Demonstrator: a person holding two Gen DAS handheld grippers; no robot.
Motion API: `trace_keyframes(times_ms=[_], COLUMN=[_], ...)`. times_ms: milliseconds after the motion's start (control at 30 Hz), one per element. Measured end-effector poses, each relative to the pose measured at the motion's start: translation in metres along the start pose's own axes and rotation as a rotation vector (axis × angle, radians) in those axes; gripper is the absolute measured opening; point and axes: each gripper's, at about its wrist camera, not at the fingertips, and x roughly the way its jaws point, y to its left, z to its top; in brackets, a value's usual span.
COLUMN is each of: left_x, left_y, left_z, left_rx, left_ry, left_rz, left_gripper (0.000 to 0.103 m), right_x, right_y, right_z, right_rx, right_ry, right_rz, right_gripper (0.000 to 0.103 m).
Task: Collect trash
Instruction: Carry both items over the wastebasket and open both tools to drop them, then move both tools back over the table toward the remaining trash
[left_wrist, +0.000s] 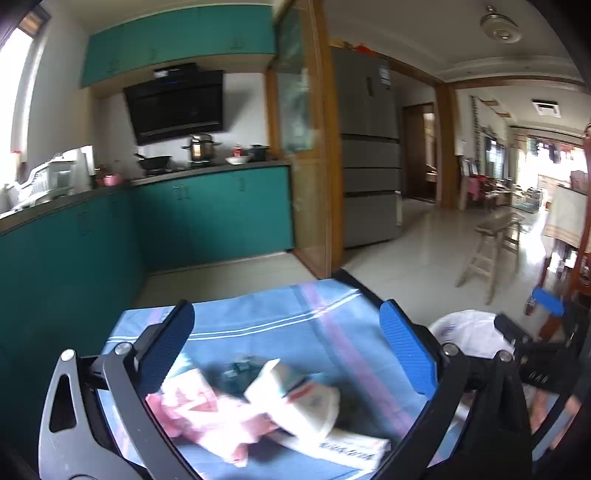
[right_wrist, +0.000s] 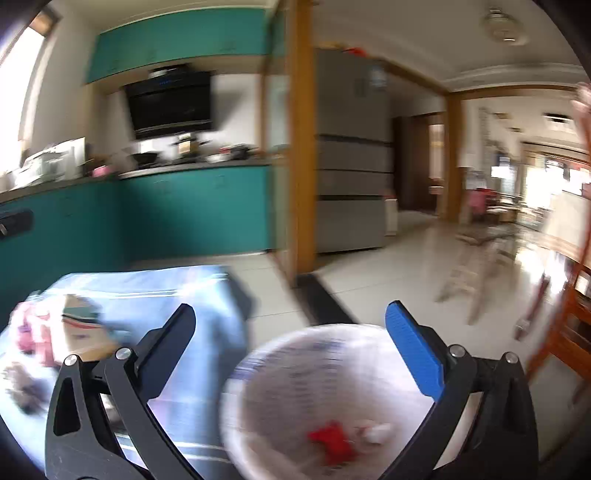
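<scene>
My left gripper (left_wrist: 291, 354) stands wide open above a table under a blue striped cloth (left_wrist: 258, 317). Below it lie a crumpled pink wrapper (left_wrist: 207, 417), a white carton (left_wrist: 295, 402) and a flat white packet (left_wrist: 343, 446). Nothing is between its pads. My right gripper (right_wrist: 295, 354) is also wide open and empty, over a round bin lined with a white bag (right_wrist: 314, 402). Red scrap (right_wrist: 332, 443) and white scrap (right_wrist: 373, 432) lie inside the bin. The bin's white liner (left_wrist: 469, 332) shows to the right in the left wrist view, beside the right gripper (left_wrist: 532, 332).
Teal kitchen cabinets (left_wrist: 207, 214) and a worktop with pots run along the far left. A wooden door frame (left_wrist: 321, 147), a grey fridge (left_wrist: 369, 147) and a wooden stool (left_wrist: 487, 251) stand on the tiled floor. A wooden chair (right_wrist: 569, 332) is at the right.
</scene>
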Motion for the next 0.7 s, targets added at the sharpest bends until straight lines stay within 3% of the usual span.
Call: trace_keyframes(times_ms=[200, 267, 333, 500, 700], left_x=[0.019, 0.017, 0.014, 0.005, 0.006], left_y=[0.071, 0.098, 0.114, 0.118, 0.11], left_z=[-0.018, -0.025, -0.029, -0.031, -0.029], left_rx=[-0.231, -0.325, -0.377, -0.336, -0.258], left_ry=[0.138, 0.155, 0.156, 0.129, 0.125], left_rz=[0.062, 0.034, 0.055, 0.146, 0.149], left_gripper=[0.1, 0.1, 0.1, 0.1, 0.1], right_x=[0.025, 0.03, 0.044, 0.075, 0.062], right_y=[0.066, 0.076, 0.089, 0.109, 0.128], right_z=[0.038, 0.031, 0.016, -0.006, -0.004], right_rx=[-0.049, -0.033, -0.057, -0.066, -0.108], right_ry=[0.014, 0.014, 0.064, 0.246, 0.235], right_rz=[0.211, 0.213, 0.221, 0.258, 0.276], right_gripper=[0.1, 0.1, 0.1, 0.096, 0.088])
